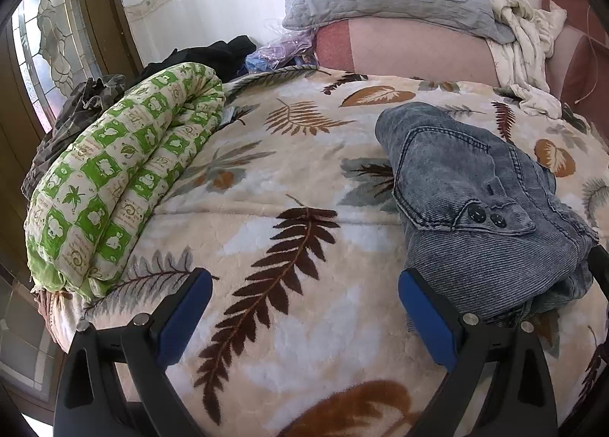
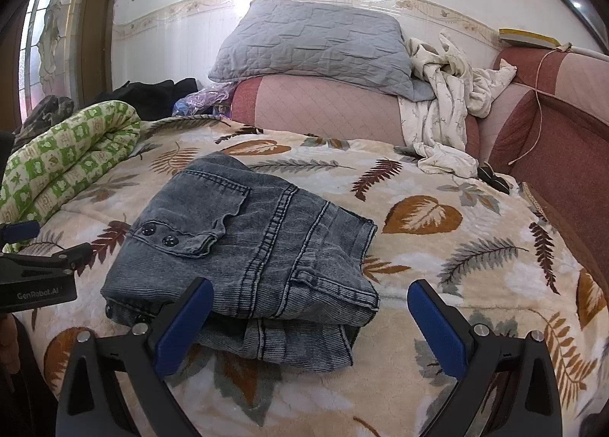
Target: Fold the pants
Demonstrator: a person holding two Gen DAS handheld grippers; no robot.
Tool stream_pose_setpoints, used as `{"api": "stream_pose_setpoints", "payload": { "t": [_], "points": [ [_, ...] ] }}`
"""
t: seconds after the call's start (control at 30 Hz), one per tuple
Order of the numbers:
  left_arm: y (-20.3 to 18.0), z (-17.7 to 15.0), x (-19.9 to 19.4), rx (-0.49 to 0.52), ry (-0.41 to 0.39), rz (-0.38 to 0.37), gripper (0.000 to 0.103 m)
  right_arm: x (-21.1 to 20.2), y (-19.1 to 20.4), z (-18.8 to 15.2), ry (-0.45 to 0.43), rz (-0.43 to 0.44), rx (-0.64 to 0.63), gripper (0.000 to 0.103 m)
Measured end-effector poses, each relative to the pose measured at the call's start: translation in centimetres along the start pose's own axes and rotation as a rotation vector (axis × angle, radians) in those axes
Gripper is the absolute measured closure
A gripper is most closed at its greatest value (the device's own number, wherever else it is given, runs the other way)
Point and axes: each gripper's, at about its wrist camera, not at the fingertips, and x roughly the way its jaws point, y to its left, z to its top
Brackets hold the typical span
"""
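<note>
Grey-blue corduroy pants (image 2: 262, 247) lie folded into a compact stack on the leaf-patterned blanket (image 2: 437, 285), pocket flap with two dark buttons facing up. The same pants (image 1: 483, 201) fill the right side of the left wrist view. My left gripper (image 1: 304, 285) is open over bare blanket, its right finger beside the pants' near edge. My right gripper (image 2: 310, 300) is open too, hovering at the near edge of the stack, holding nothing. The left gripper's body (image 2: 34, 269) shows at the left edge of the right wrist view.
A rolled green-and-white quilt (image 1: 114, 178) lies along the bed's left side. A grey pillow (image 2: 312, 45) sits on pink bedding (image 2: 323, 110) at the back, with crumpled white cloth (image 2: 445, 102) to its right. Dark clothes (image 1: 213, 53) are piled back left.
</note>
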Motion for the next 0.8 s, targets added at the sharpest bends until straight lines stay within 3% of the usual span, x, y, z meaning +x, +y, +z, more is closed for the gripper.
{"api": "stream_pose_setpoints", "payload": {
  "t": [0.8],
  "points": [
    [1.3, 0.2, -0.7, -0.029, -0.012, -0.036, 0.005, 0.5, 1.7, 1.0, -0.009, -0.001, -0.024, 0.0]
  ]
}}
